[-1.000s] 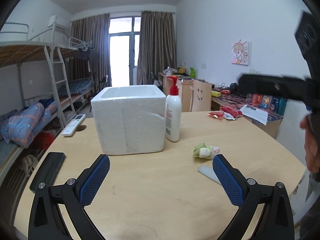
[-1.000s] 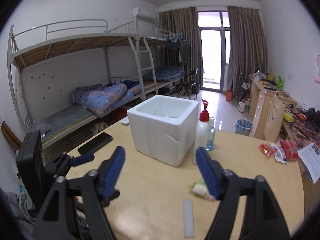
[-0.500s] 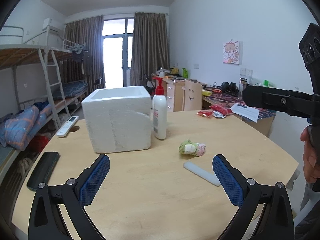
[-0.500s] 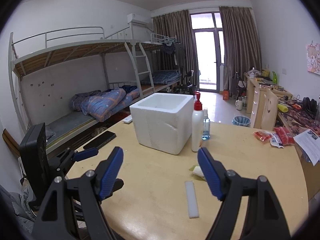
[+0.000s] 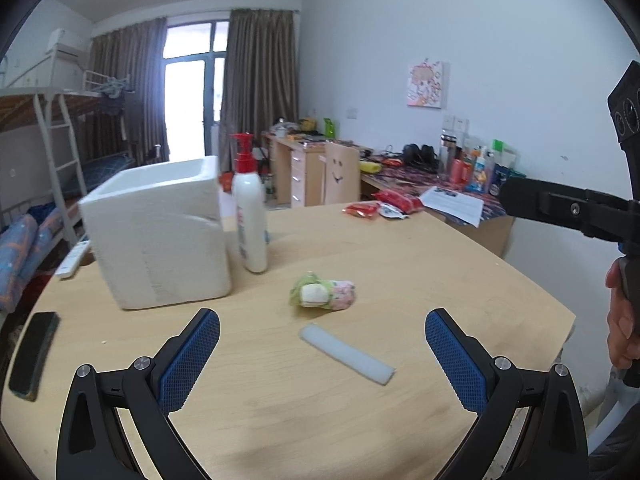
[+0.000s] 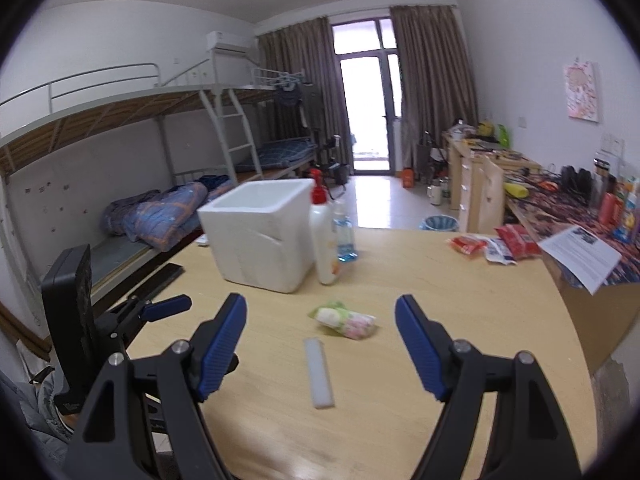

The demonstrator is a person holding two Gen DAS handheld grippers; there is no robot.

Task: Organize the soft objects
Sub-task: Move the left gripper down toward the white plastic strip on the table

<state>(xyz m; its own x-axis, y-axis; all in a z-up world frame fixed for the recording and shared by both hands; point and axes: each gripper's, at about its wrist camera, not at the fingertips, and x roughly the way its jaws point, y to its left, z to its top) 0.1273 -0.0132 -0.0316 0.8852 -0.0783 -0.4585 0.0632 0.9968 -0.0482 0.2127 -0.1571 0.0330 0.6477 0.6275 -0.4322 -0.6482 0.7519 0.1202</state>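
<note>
Foam strip and plush toy lie mid-desk, near the white box; both claws, left claw and right claw, hang wide open and empty, so a hasty grab could nudge the light strip away.

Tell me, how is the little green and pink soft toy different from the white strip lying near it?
The soft toy is lumpy and colourful, green, cream and pink; the white strip is plain white. The toy is short and rounded; the strip is long, flat and straight. The toy lies nearer the foam box. Both lie on the table, untouched.
</note>
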